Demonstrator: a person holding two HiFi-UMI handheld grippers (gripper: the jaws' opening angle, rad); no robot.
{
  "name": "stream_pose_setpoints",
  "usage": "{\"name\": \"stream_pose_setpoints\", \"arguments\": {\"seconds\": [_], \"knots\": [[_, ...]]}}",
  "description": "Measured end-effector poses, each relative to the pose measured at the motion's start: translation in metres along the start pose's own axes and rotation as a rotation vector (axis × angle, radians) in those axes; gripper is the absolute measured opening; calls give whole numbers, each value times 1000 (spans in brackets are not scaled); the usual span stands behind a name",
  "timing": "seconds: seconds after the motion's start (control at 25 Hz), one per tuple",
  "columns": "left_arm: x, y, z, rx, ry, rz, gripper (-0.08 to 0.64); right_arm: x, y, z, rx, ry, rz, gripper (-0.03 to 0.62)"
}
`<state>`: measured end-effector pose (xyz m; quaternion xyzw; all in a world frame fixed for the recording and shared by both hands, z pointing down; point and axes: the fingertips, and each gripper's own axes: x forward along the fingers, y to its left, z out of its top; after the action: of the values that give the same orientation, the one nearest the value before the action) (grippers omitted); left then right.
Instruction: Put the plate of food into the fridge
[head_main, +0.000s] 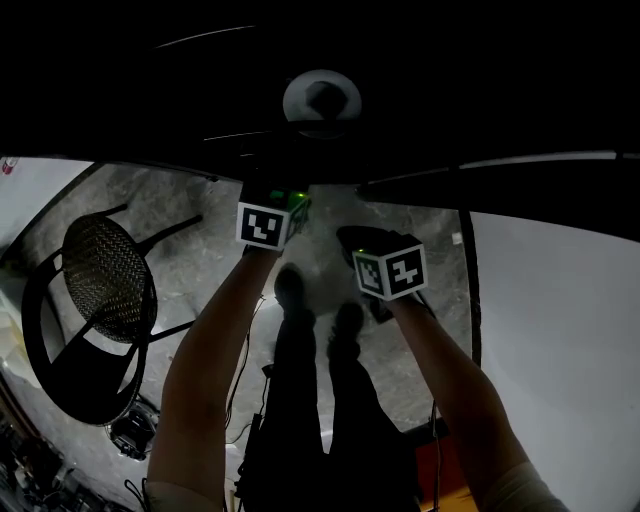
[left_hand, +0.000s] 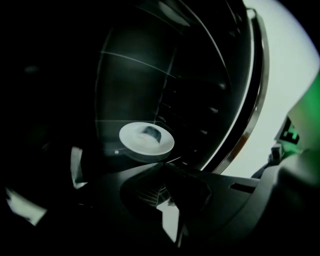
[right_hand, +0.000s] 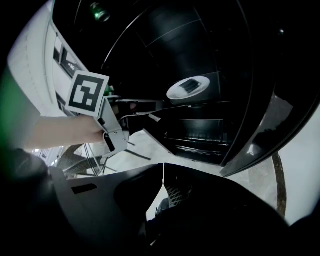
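Left gripper (left_hand: 162, 169) and right gripper (right_hand: 162, 167) both hang pinched closed and empty before the dark, open fridge (left_hand: 200, 75), where I see the plate of food (left_hand: 146, 138) sitting on a glass shelf (left_hand: 105, 142). Below me lies mottled grey floor (head_main: 420, 340), with a black mesh chair (head_main: 100, 270) at left and a white panel (head_main: 560, 330) close on the right.

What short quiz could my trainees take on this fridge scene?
1. True or false: the plate of food already sits inside the open fridge.
2. The left gripper has its jaws: A) together with nothing between them; B) shut on the plate; C) wide apart.
3. Fill in: in the head view, a ___ stands on the floor at the person's left.

Key: 1 true; 2 A; 3 chair.
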<state>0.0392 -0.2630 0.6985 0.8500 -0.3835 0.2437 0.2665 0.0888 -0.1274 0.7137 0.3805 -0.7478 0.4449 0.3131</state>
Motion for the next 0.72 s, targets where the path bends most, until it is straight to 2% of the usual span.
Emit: {"name": "stream_pose_setpoints", "arguments": {"seconds": [0.12,0.44,0.56,0.72], "knots": [[-9,9,-12,-66,-5,1,11,-2,10,-3,-40,20,0,23],[-43,-1,-27,-49,51,-62,11,-9,26,4,68,-3,3,23],[-61,-2,-32,-51,64,-104,11,-10,45,5,87,-4,39,21],[-80,9,-28,-97,61,-98,11,-15,63,19,4,-6,0,21]]}}
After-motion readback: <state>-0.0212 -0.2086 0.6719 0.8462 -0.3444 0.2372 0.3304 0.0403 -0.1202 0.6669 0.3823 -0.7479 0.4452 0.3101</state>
